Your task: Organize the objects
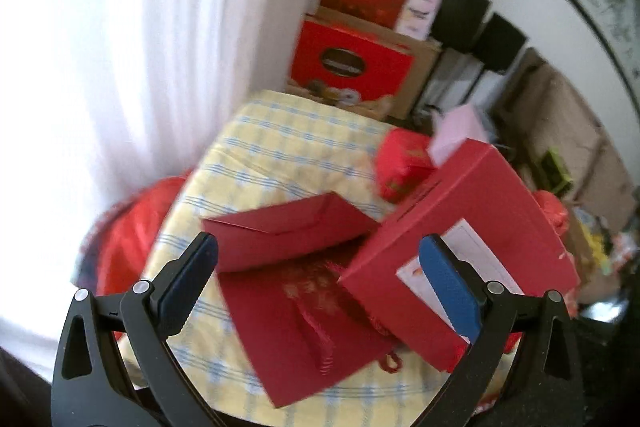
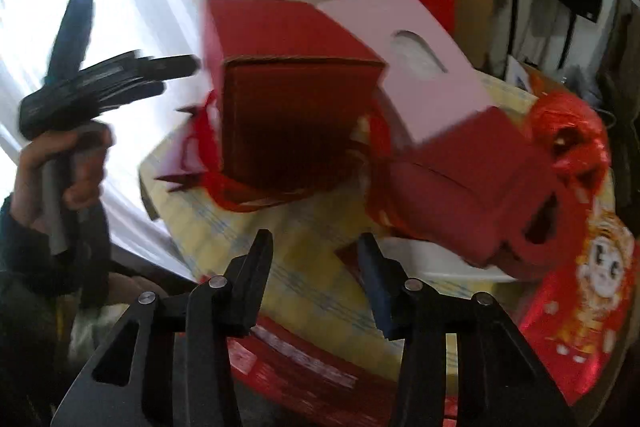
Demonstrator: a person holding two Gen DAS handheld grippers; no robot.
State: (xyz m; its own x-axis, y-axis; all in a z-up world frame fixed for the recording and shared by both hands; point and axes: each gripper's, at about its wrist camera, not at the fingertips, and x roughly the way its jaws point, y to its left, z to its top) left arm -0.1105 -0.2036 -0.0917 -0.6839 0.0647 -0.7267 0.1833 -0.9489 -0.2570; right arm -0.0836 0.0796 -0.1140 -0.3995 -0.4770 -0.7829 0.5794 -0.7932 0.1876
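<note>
Left wrist view: my left tool (image 1: 320, 259) hangs spread over 2 flat red paper envelopes (image 1: 288, 239) on the yellow checked desk (image 1: 280, 147). My right tool (image 2: 316, 251) stands half-spread, pinching nothing. I should stack envelopes squarely beside the red cardboard box (image 1: 472, 223).

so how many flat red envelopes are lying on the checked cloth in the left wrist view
2. One red envelope, flap side up, lies between the left gripper's fingers; the other, with a gold print, lies nearer the camera, its far edge tucked under the first. More may hide beneath the red box.
</note>
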